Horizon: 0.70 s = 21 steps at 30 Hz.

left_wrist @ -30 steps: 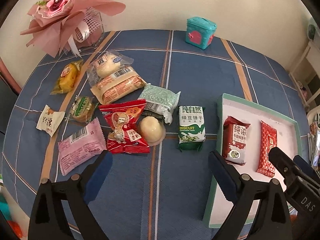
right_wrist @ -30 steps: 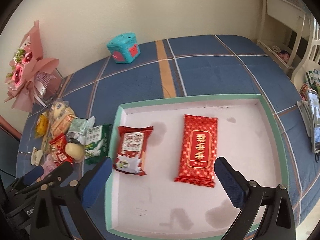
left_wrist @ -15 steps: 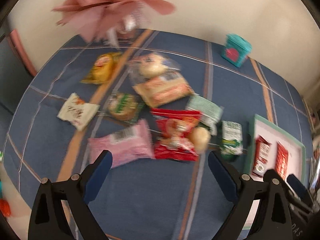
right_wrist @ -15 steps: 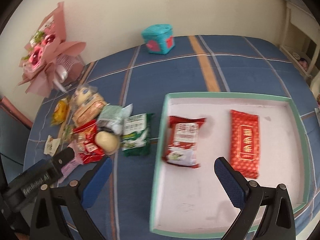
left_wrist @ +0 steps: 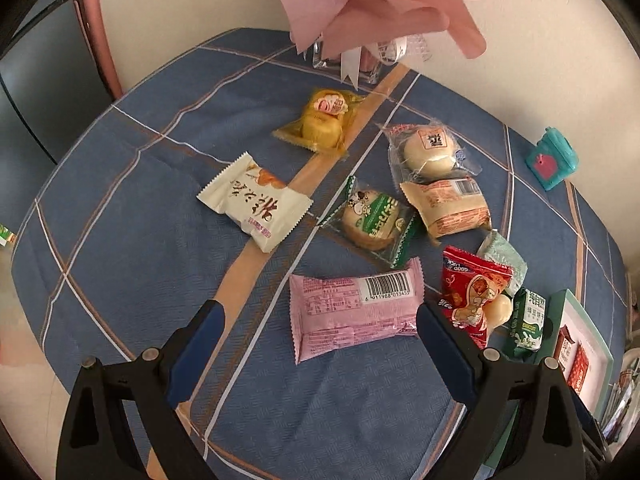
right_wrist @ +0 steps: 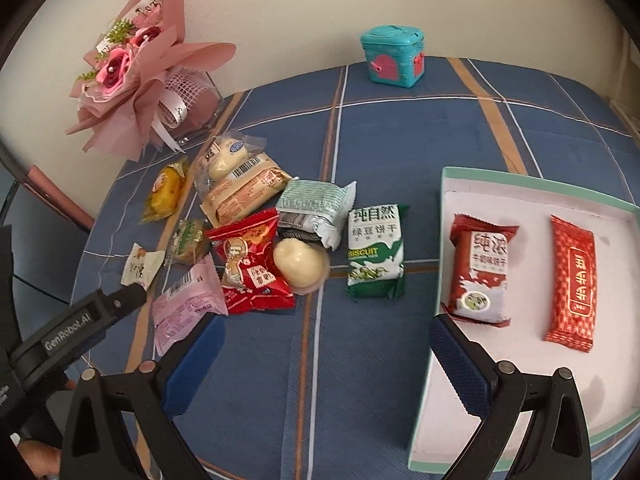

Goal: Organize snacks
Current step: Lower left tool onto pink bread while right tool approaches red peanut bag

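Several wrapped snacks lie loose on the blue plaid tablecloth. In the left wrist view my left gripper (left_wrist: 320, 338) is open, its fingers astride the near end of a pink packet (left_wrist: 352, 314). Beyond it lie a white packet (left_wrist: 256, 206), a green-wrapped cake (left_wrist: 374, 220) and a yellow one (left_wrist: 324, 122). In the right wrist view my right gripper (right_wrist: 326, 354) is open over bare cloth between the green biscuit pack (right_wrist: 374, 252) and the tray (right_wrist: 438, 332). The tray holds a red milk-biscuit pack (right_wrist: 482, 270) and a red bar (right_wrist: 572, 278).
A pink flower bouquet (right_wrist: 140, 80) in a clear vase stands at the table's back left. A teal toy box (right_wrist: 394, 56) sits at the far edge. The left gripper's body (right_wrist: 76, 326) and a hand reach in from the left in the right wrist view.
Both grippers have swung left. The left one left the tray side and now stands over the pink packet. The right one moved off the tray toward the snack pile.
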Available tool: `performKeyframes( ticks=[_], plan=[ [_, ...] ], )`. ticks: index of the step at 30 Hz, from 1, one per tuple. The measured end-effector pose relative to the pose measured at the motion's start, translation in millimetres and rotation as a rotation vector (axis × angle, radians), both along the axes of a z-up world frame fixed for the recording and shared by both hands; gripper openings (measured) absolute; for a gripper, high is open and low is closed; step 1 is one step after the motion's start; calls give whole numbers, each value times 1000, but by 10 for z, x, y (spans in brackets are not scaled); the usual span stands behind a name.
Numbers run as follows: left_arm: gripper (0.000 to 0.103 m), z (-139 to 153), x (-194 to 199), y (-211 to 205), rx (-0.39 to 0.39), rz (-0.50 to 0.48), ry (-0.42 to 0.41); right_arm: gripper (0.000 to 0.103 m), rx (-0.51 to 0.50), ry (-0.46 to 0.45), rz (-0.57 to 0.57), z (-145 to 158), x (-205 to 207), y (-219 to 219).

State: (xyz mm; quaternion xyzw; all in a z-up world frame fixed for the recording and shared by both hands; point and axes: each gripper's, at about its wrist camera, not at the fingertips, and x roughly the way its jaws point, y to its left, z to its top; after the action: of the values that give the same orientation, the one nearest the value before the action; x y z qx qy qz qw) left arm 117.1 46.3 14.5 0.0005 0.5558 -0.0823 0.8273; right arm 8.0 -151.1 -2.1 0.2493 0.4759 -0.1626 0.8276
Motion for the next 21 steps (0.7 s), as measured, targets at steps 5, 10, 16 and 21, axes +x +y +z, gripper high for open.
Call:
performKeyframes(
  ticks=[5,10,16,21],
  plan=[
    [97,-116,39,-124,6,-33,40,103,10,-9,7,-24,99,-8],
    [97,-225,101,-214,-7,-56,67,103,18,-23,29,-51,201,53],
    [97,-383,237,-230,-47,-28,111,103,0,-18,55,-137,367,135],
    [97,-505,332,-160,-106,7,158,103,-6,-6,66,-236,492,149]
  ],
)
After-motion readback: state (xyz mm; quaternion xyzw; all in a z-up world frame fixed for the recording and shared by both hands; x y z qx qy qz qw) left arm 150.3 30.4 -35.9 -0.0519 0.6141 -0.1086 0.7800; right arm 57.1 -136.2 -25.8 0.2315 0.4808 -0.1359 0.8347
